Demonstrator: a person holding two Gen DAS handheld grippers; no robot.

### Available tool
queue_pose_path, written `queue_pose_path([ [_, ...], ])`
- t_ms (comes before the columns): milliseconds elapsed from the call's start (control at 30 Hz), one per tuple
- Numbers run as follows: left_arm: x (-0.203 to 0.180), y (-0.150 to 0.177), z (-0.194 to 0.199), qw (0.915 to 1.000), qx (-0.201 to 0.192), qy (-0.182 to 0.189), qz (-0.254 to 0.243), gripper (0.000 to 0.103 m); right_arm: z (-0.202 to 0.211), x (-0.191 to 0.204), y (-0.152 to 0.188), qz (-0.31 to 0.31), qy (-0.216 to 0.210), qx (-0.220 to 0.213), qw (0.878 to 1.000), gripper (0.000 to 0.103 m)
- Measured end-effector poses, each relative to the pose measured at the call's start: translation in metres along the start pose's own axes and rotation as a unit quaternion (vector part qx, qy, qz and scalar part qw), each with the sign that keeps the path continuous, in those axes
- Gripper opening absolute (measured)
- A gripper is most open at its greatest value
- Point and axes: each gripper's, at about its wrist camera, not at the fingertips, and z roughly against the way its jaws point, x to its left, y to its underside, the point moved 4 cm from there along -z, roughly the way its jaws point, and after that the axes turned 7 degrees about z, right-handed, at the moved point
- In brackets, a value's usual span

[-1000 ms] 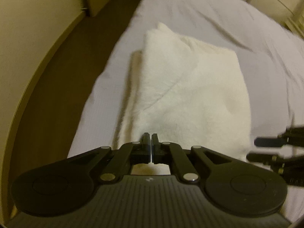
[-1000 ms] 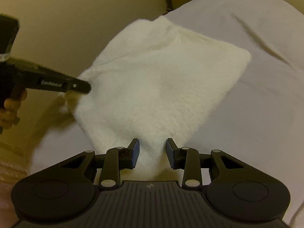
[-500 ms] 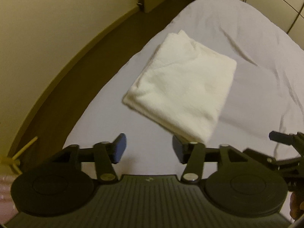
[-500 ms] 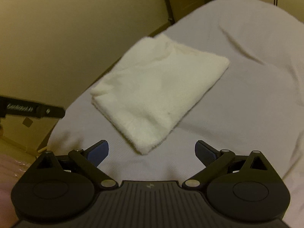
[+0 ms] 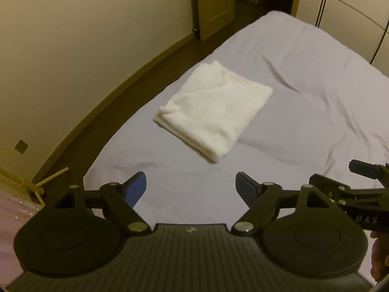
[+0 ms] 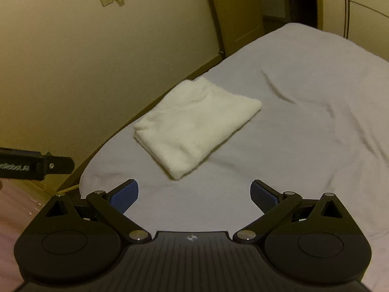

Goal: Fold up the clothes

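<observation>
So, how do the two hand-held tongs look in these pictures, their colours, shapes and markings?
Both are matte black plastic. The left tongs and right tongs each have two blue textured pads, scissor-like linkage bars with silver rivets, two round discs and a ribbed centre plate bearing a small white logo. White lettering, blurred, runs along the side of each tool.

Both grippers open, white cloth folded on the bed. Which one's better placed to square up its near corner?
Marginally left, as a judgement. The white cloth's near corner sits between the left gripper's open fingers; in the right gripper's view it lies left of centre. Both are clear of it.
</observation>
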Motion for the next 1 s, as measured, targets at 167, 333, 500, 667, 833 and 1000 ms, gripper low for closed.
queue_pose_path([
  [167,-0.014,0.017,0.035,0.9995,-0.019,-0.006,0.025,0.083,0.034,-0.014,0.0,0.014,0.0,-0.014,1.0,0.102],
  [333,-0.029,0.038,0.064,0.9981,-0.03,-0.015,0.052,0.087,0.056,-0.023,0.003,0.038,-0.004,-0.011,0.999,0.102],
  [500,-0.043,0.059,0.084,0.9958,-0.041,-0.037,0.073,0.097,0.07,-0.032,0.01,0.049,-0.027,-0.009,0.998,0.102],
  [667,-0.057,0.078,0.09,0.9942,-0.036,-0.057,0.084,0.101,0.08,-0.041,0.014,0.06,-0.038,-0.005,0.997,0.102],
  [833,-0.068,0.088,0.095,0.9918,-0.038,-0.073,0.098,0.102,0.087,-0.039,0.016,0.106,-0.023,-0.002,0.994,0.102],
  [1000,-0.079,0.095,0.104,0.988,-0.052,-0.086,0.118,0.102,0.096,-0.041,0.018,0.143,-0.008,-0.007,0.99,0.102],
])
